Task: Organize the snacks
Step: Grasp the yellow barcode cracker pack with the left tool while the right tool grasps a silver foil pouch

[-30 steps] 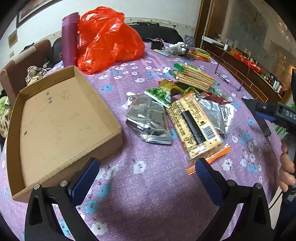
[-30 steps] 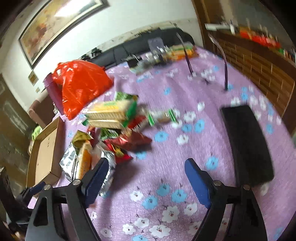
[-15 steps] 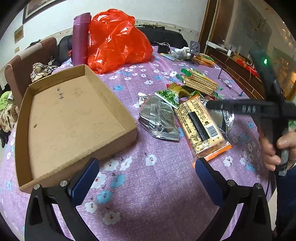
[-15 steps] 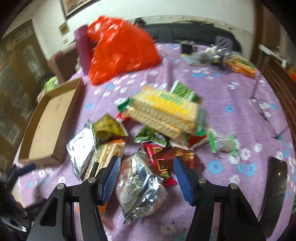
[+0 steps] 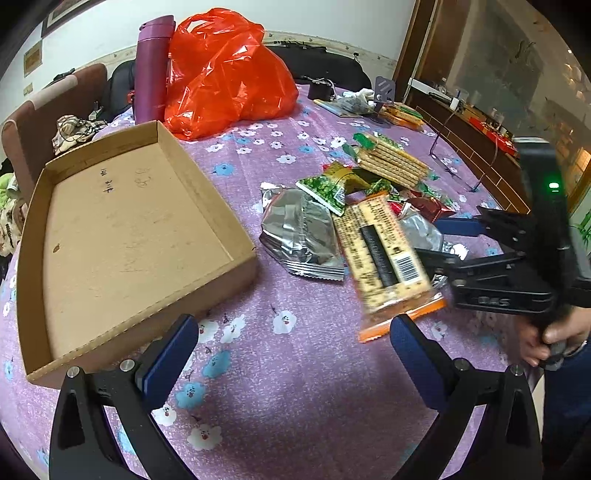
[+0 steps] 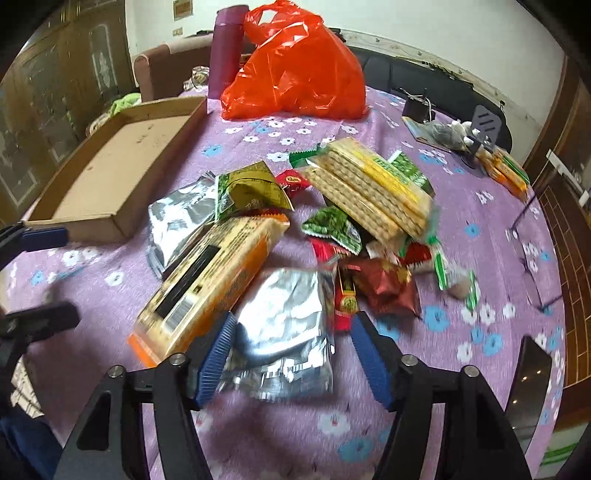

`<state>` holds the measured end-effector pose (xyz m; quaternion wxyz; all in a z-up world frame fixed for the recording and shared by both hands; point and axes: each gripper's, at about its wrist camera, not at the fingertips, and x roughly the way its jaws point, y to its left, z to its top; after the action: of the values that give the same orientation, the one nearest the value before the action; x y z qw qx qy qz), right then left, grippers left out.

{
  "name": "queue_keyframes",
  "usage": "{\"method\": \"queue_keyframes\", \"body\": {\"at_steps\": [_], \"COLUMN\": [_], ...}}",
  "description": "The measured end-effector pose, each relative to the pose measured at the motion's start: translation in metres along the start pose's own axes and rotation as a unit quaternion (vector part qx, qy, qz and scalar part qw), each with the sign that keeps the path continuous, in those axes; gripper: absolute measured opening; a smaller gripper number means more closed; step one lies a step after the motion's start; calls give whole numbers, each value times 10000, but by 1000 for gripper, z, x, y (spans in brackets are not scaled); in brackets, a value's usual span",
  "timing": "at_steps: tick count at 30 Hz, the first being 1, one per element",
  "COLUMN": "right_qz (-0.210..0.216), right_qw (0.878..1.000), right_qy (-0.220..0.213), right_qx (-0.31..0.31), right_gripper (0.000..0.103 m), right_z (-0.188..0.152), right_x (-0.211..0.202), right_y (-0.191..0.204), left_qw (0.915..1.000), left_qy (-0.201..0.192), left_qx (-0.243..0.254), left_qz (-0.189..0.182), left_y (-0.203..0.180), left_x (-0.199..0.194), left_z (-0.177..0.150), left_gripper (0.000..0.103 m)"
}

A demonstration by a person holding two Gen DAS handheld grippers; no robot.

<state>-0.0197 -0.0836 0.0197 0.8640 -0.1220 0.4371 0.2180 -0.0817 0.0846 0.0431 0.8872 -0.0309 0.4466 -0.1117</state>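
Silver snack pouch (image 6: 284, 325) now between right gripper (image 6: 291, 350) jaws, reopening slightly, ungripped; left gripper (image 5: 291, 354) open

White walls (image 5: 332, 22), a brown armchair (image 6: 166, 66) and dark wooden cabinets (image 6: 55, 74) surround the table.

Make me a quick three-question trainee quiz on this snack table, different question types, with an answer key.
1. True or false: the cardboard tray already holds snacks.
2. Which item lies between the right gripper jaws? A) silver foil packet B) red plastic bag C) purple bottle
3. Fill in: the left gripper hangs over the flowered ____ tablecloth, holding nothing.

Key: 1 false, the tray is bare. 2 A; the jaws have just been opening and do not press it. 3 purple.
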Motion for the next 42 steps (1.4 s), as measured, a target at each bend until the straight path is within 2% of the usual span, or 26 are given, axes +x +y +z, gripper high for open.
{"method": "queue_keyframes", "body": {"at_steps": [2, 5, 7, 10, 14, 15, 19, 21, 26, 31, 32, 33, 35, 38, 42], "right_qz": [-21, -332, -416, -505, 4, 173, 530, 672, 733, 791, 784, 785, 791, 811, 782], "right_qw": [9998, 9986, 9986, 9985, 9955, 9936, 9872, 9834, 9814, 9791, 9790, 9788, 9780, 9779, 9789], "right_qy": [15, -21, -47, -204, -589, -688, -813, -912, -1058, -1164, -1178, -1193, -1232, -1236, -1239], "right_qx": [-176, -414, -310, -15, 736, 884, 1265, 1416, 1426, 1469, 1469, 1466, 1484, 1478, 1422], "right_gripper": [70, 68, 63, 63, 63, 63, 63, 63, 63, 63, 63, 63, 63, 63, 63], "right_z": [2, -1, -3, -7, -9, -11, -13, -14, -20, -23, -22, -22, -23, -23, -22], "right_x": [5, 9, 9, 3, -2, -1, -3, -6, -14, -20, -20, -20, -22, -23, -23], "right_y": [7, 15, 12, -2, -35, -41, -60, -66, -62, -63, -65, -66, -66, -67, -63], "left_qw": [10000, 10000, 10000, 9998, 9988, 9983, 9972, 9978, 9970, 9950, 9944, 9941, 9938, 9942, 9943], "left_qy": [-7, 19, 39, 77, 182, 205, 346, 398, 560, 629, 653, 676, 606, 653, 597], "left_qx": [10, 1, 17, 144, 270, 346, 519, 466, 528, 782, 834, 848, 934, 845, 866], "left_qz": [46, 21, -4, -101, -378, -422, -415, -240, -24, -6, 28, 74, 58, -150, -146], "left_y": [-2, -4, -8, -21, -40, -47, -61, -63, -67, -85, -88, -90, -92, -87, -86], "left_x": [-1, -1, 2, 8, 22, 27, 43, 54, 77, 88, 90, 91, 87, 81, 83], "left_z": [2, 5, 8, 14, 24, 27, 36, 40, 45, 45, 43, 41, 37, 34, 35], "left_gripper": [103, 103, 103, 103, 102, 99, 96, 95, 85, 84, 78, 63, 52, 52, 53]}}
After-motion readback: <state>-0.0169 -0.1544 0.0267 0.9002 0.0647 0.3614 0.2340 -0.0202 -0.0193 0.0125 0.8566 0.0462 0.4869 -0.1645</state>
